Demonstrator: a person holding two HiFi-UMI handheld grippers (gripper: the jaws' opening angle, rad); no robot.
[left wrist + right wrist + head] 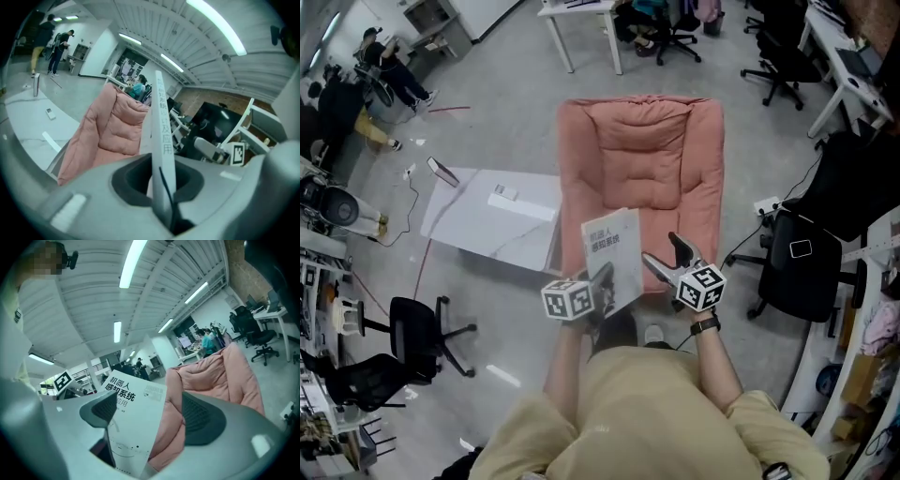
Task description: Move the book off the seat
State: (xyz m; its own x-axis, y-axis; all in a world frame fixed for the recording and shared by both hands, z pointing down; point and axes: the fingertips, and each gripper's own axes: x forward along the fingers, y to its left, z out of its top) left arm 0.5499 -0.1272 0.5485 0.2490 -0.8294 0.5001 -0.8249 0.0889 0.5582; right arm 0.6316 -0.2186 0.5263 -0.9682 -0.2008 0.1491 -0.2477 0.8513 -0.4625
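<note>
The book (pixel 614 258) is already clear of the pink seat (pixel 642 159) and is held up in the air in front of it, so the lift looks done and only setting it down elsewhere remains. The left gripper (pixel 602 278) has its fingers clamped on the book's lower corner. The right gripper (pixel 662 251) has its fingers apart and squeezes nothing. 1 white surface (pixel 487 220) stands just beside the seat on the grey floor (pixel 506 84), with office chairs (pixel 417 333) around.
</note>
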